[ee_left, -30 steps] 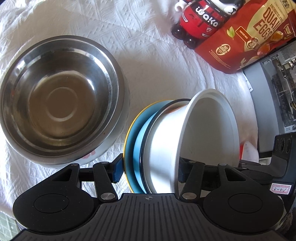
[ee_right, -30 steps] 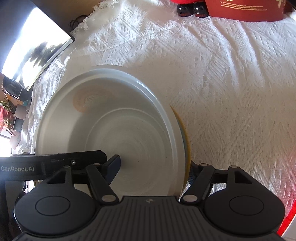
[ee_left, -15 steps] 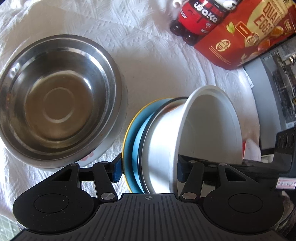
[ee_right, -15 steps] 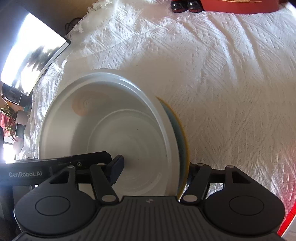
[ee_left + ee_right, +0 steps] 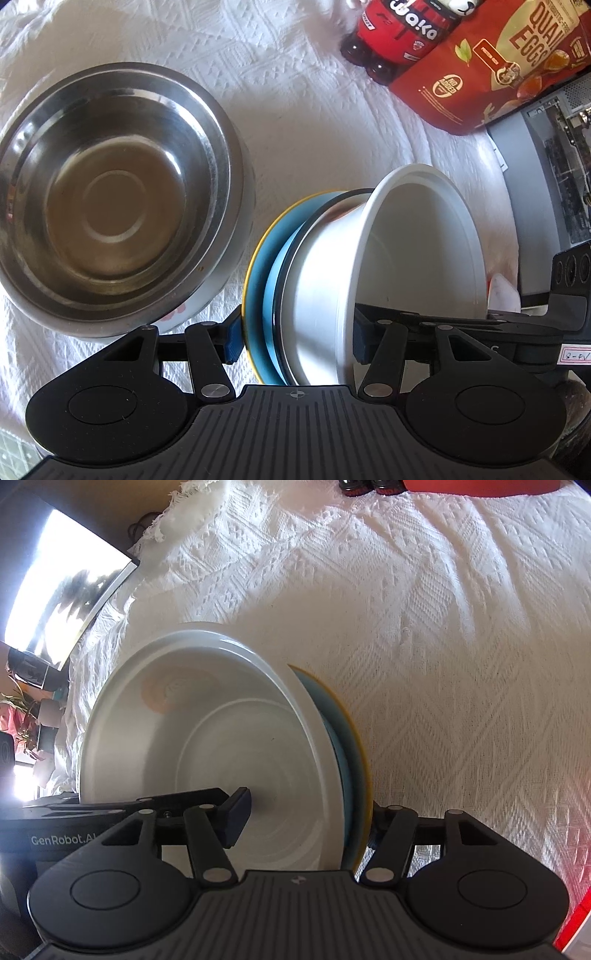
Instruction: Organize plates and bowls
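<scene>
A stack held on edge between both grippers: a white bowl (image 5: 417, 251), a dark-rimmed piece behind it, and a blue plate with a yellow rim (image 5: 258, 273). My left gripper (image 5: 295, 339) is shut on the stack, one finger behind the plate, the other inside the bowl. My right gripper (image 5: 306, 819) grips the same stack from the other side; the white bowl (image 5: 207, 746) faces its camera and the blue plate (image 5: 351, 738) sits behind. A large steel bowl (image 5: 110, 199) stands upright on the cloth to the left.
A white textured tablecloth (image 5: 443, 627) covers the table. A red soda bottle (image 5: 399, 33) and a red quail eggs bag (image 5: 498, 62) lie at the back right. A grey device (image 5: 546, 166) is at the right edge. A dark screen (image 5: 62, 590) stands at the left.
The held stack has shifted slightly over the cloth, away from the back; both grips are unchanged. The steel bowl has not moved.
</scene>
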{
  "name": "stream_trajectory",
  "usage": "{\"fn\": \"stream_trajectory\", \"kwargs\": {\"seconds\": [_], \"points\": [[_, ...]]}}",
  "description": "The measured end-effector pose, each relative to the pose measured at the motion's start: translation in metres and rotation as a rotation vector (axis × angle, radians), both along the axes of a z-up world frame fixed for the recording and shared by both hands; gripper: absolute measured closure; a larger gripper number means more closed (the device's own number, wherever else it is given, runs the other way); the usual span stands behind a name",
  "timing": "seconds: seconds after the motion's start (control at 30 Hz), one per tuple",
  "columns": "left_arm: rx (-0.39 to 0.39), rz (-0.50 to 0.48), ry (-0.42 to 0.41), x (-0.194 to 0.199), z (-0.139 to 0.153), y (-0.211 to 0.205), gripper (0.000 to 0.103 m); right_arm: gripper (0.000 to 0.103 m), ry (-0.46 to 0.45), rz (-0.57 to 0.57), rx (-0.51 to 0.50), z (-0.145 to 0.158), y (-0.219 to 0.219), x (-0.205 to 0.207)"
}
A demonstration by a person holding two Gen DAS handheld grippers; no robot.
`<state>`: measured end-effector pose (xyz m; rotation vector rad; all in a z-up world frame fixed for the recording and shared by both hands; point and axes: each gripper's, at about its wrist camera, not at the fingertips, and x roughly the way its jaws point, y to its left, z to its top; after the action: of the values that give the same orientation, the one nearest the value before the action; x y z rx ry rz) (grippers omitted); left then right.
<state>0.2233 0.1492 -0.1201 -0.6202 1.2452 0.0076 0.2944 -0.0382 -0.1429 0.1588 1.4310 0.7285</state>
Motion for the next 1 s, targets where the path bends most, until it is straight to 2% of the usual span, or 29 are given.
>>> {"fn": "stream_trajectory", "kwargs": {"seconds": [0.17, 0.33, 0.5, 0.6, 0.8, 1.0], "points": [[-0.015, -0.003, -0.004, 0.001, 0.004, 0.001, 0.045, 0.042, -0.003, 0.004, -0.009, 0.004, 0.001, 0.002], [-0.022, -0.02, -0.027, 0.006, 0.02, -0.001, 0.045, 0.042, -0.023, -0.001, -0.016, 0.017, -0.002, 0.004], [-0.025, -0.035, -0.07, 0.014, 0.048, 0.007, 0.045, 0.042, -0.029, -0.021, -0.023, 0.043, -0.003, 0.01], [-0.022, -0.028, -0.109, 0.017, 0.068, 0.02, 0.045, 0.042, -0.071, -0.007, -0.022, 0.066, 0.003, 0.013], [0.012, 0.026, -0.168, 0.013, 0.096, 0.061, 0.045, 0.042, -0.154, 0.043, 0.008, 0.104, 0.037, 0.017], [0.038, 0.117, -0.145, -0.01, 0.093, 0.113, 0.045, 0.042, -0.155, 0.124, 0.034, 0.105, 0.1, 0.014]]}}
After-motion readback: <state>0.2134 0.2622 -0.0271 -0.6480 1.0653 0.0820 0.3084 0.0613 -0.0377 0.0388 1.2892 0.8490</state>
